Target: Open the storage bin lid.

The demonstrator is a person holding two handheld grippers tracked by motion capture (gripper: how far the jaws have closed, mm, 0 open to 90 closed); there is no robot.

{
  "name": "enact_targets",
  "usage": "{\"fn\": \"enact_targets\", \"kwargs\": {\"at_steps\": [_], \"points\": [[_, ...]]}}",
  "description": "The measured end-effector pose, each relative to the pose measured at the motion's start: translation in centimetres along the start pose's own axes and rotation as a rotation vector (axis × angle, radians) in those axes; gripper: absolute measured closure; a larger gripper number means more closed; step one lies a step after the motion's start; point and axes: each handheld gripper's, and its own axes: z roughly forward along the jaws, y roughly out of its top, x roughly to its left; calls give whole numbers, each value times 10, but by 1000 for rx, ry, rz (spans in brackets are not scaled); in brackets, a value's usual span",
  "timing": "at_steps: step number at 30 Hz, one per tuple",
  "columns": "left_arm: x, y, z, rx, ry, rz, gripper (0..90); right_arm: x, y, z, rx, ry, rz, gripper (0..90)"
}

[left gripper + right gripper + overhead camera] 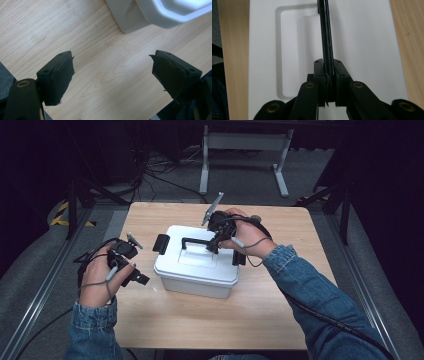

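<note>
Now, taking the white box as the landmark for every place below:

Box: the white box [196,270] sits near the middle of the tabletop [280,310], lid on, with a black latch [161,243] on its left end.

Handle: the black handle [198,241] stands up from the recess in the lid. Its long axis runs along the box's length, left end to right end.

Right gripper: your right gripper [216,240] is over the right part of the lid, and its fingers [320,72] are pinched narrow on the handle [326,35]. In the right gripper view the bar runs straight away from the grip, held edge-on between the two pads.

Left gripper: your left gripper [131,270] hangs just off the box's left end, above bare tabletop and touching nothing. Its fingers [60,75] are spread wide and hold nothing, and the box's corner [140,17] lies ahead of them.

Key relation: the handle is already inside your right fingers, so the box lies directly under that hand. Any lift has to go straight up, across the handle's long axis, or the box will swing.

Nearer hand: the right does the work. The left is well placed to steady the left end or reach the latch if the box tips.

Judgement: the grasp looks made and the lift not yet begun, since the box rests flat.
</note>
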Motion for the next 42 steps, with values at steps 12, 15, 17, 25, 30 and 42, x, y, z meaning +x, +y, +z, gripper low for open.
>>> {"fn": "enact_targets", "kwargs": {"at_steps": [12, 15, 17, 25, 30, 42], "points": [[2, -5, -1, 8, -11, -16, 183, 9, 9, -18, -49, -28, -37, 839], [3, -7, -3, -2, -6, -17, 182, 10, 9, -25, -59, -25, -34, 839], [3, -8, -3, 2, -11, -19, 182, 10, 7, -29, -77, -26, -30, 839], [4, -5, 1, 11, -5, -22, 182, 9, -4, -55, -119, -60, -20, 839], [4, -3, 3, 20, -13, -13, 182, 4, -19, -73, -142, -81, 4, 839], [3, -2, 5, 32, -6, -4, 182, -9, -64, -107, -180, -136, 77, 838]]}}
